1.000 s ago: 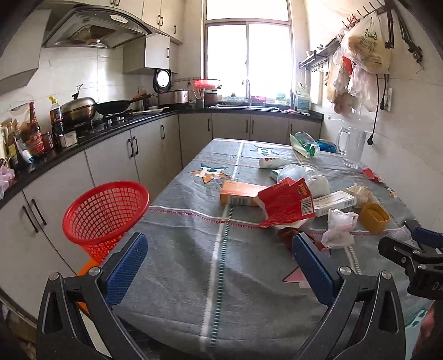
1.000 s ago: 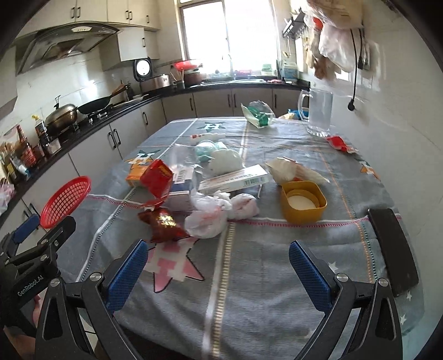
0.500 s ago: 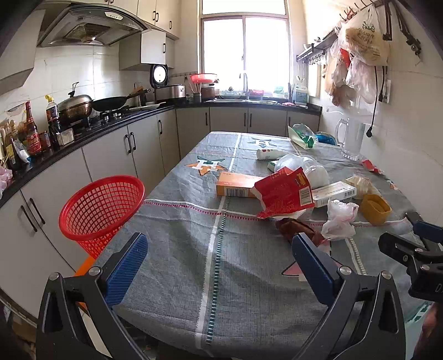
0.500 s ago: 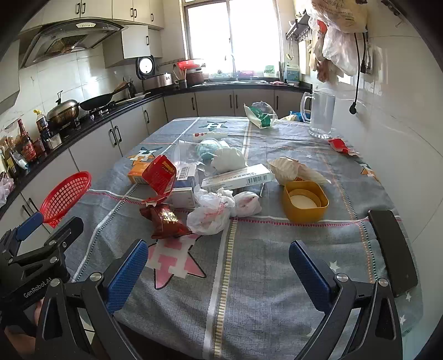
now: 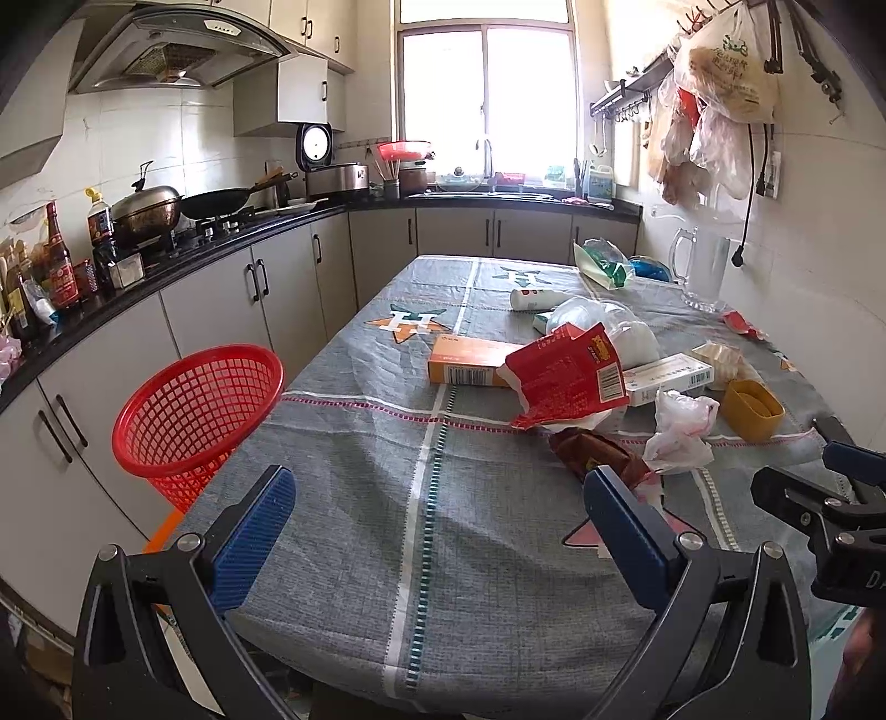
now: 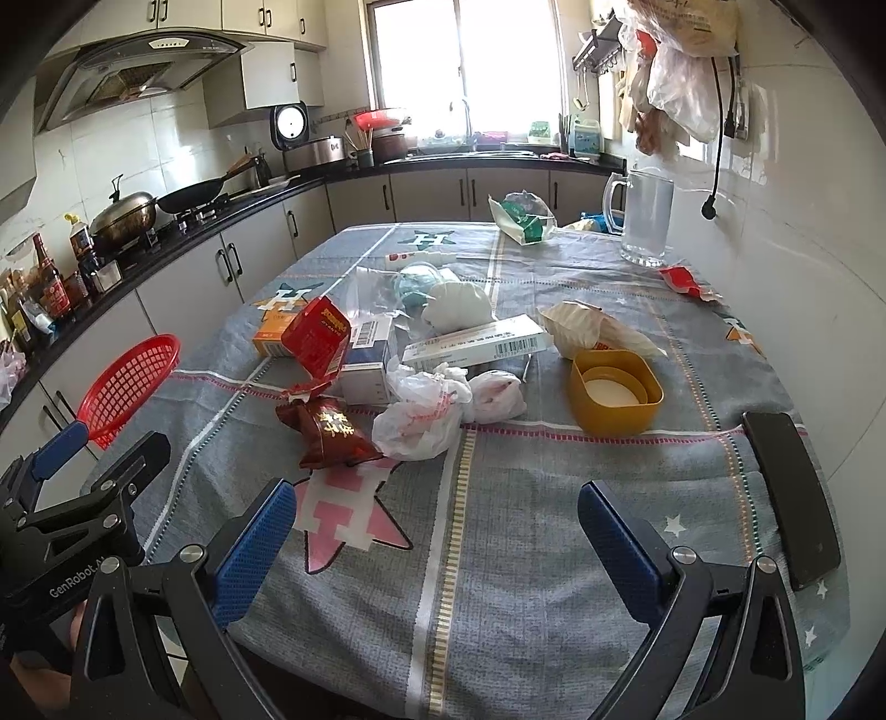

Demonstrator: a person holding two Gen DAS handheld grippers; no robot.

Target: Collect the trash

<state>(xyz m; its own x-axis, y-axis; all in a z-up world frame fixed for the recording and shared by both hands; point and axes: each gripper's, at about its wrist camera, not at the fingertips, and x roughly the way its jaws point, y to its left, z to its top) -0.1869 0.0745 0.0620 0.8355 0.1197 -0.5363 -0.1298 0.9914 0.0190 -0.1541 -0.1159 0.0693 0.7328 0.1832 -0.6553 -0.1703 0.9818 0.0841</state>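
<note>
At centre frame of the right wrist view, trash lies on the table (image 6: 554, 554): a dark red wrapper (image 6: 326, 432) touching a crumpled white bag (image 6: 415, 415). Right gripper (image 6: 437, 531) hovers low, spread, empty. Left gripper (image 5: 437, 520) likewise spread; red basket (image 5: 194, 410) at left.

A table (image 6: 554, 554) stretches ahead of you toward a window (image 6: 465, 50); a basket (image 5: 199, 404) sits off its left edge, beside the counter (image 5: 166, 266) running along the left wall; litter clusters mid-table: a crumpled bag (image 6: 418, 410) near you, a wrapper (image 6: 329, 432) to its left, boxes (image 6: 476, 343) behind, a tub (image 6: 614, 393) to the right; a phone (image 6: 792, 493) lies at the right edge; a jug (image 6: 645, 216) stands far right.
</note>
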